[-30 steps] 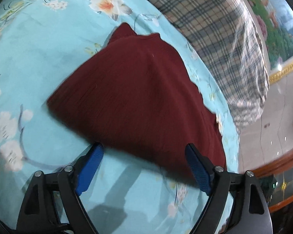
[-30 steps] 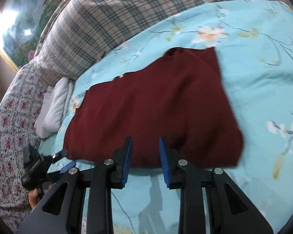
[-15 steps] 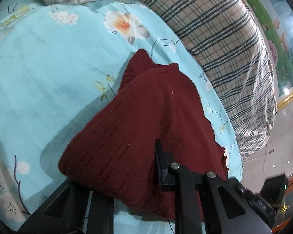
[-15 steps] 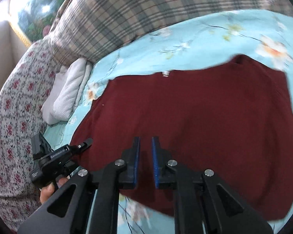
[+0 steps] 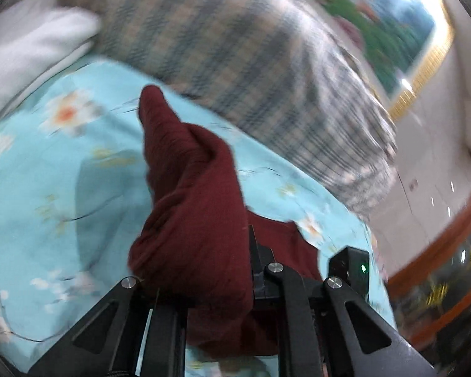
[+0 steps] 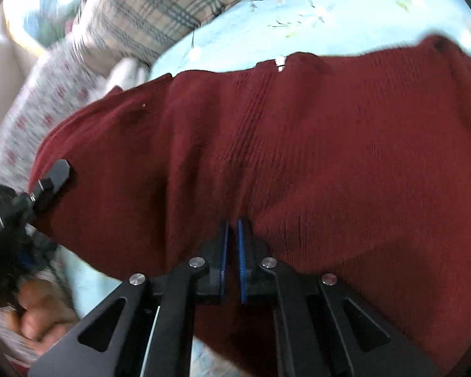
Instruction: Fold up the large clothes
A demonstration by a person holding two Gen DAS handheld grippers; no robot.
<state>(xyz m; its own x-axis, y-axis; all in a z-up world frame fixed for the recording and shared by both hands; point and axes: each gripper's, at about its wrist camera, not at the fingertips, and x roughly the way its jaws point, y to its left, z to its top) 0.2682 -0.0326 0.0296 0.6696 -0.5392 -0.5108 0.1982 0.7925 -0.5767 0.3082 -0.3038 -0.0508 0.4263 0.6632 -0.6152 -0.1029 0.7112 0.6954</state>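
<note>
Two grippers pinch one maroon knit sweater (image 6: 298,144) by its near hem.

It lies on the floral blue bedsheet (image 5: 47,169), its near edge raised so it can be carried over into a fold. The left gripper (image 5: 204,270) is closing, bunched knit between its fingers; the right gripper (image 6: 232,251), nearly shut, nips the hem. Beyond lie a plaid quilt (image 5: 235,62) and white towel (image 5: 25,50).

Sweater (image 6: 298,157): dark maroon, ribbed knit. Bed sheet (image 5: 47,172): light turquoise, printed with white and orange blossoms on thin dark stems. Quilt (image 5: 251,62): beige plaid with grey-blue lines. Folded cloth (image 5: 25,53): white. Right claw (image 6: 232,235): black, blue pads.
</note>
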